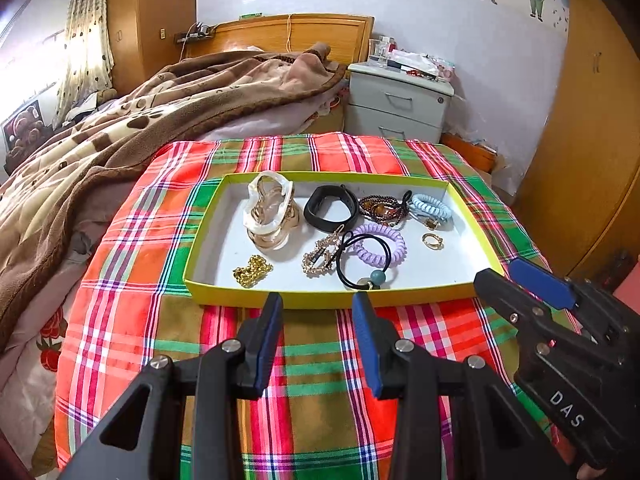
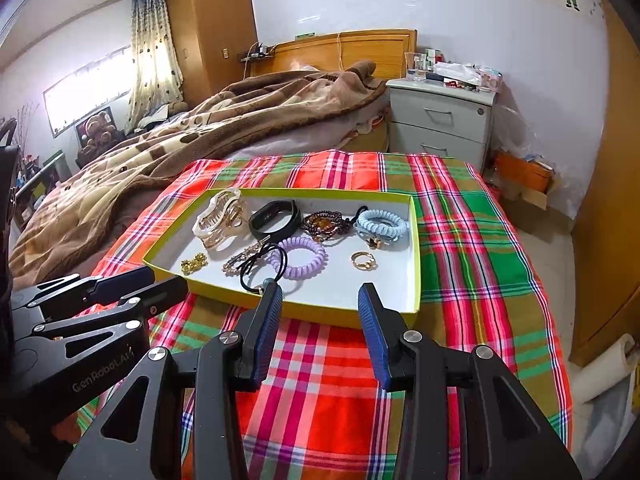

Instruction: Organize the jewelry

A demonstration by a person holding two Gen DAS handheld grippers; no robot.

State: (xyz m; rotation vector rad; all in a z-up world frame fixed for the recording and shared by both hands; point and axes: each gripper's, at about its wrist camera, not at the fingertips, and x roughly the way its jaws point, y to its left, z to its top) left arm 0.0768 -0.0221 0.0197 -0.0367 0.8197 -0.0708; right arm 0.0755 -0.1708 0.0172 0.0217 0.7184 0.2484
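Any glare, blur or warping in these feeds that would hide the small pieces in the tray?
Left wrist view: sharp; window blown out at left; fisheye bows the tray rim; gold ring clear. Right wrist view: also sharp; window overexposed; edges curve strongly; ring and gold chain readable, soft shadows only.

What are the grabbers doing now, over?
Left gripper and right gripper both open, empty, near the shallow yellow-green cardboard tray. Small gold ring lies loose inside. Nothing blocking.

yellow-green tray; lilac coil tie; plaid cloth.
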